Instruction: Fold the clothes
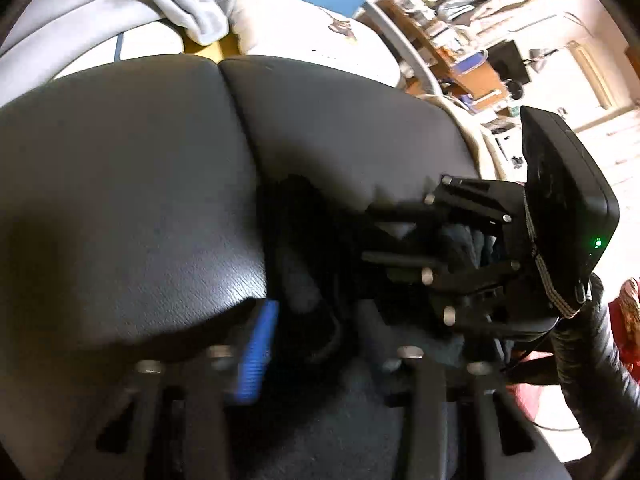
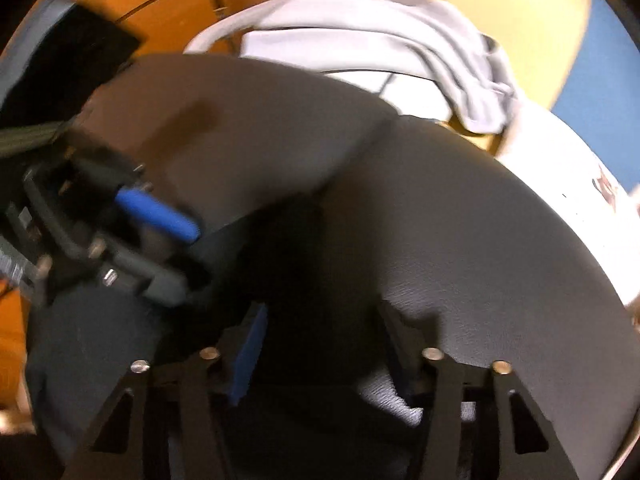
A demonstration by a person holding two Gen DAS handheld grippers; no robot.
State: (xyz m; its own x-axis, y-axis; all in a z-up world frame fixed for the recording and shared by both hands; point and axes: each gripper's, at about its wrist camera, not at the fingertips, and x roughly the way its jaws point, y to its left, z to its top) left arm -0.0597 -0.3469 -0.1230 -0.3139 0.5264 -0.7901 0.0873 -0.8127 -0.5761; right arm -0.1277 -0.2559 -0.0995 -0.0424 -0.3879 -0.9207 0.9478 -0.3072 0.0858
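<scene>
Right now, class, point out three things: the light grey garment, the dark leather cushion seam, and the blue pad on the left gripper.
Light grey garment (image 2: pixel 360 28), right wrist view, its flat middle.
Cushion seam (image 1: pixel 236 96), left wrist view, upper crease.
Blue pad (image 2: pixel 160 212), right wrist view, pad's middle.

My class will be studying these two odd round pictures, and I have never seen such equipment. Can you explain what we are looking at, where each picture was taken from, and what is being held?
There is no robot here. A person holds a two-fingered clamp in each hand, and a wide-angle camera on each clamp looks along its fingers. One picture comes from the left clamp and the other from the right. Each shows its own fingers at the bottom and the other clamp off to the side. The left gripper and the right gripper both reach down to a dark garment lying against two dark padded cushions. The left is shut, but blur hides whether either one truly pinches the cloth. Behind them lies a crumpled light grey garment.
</scene>
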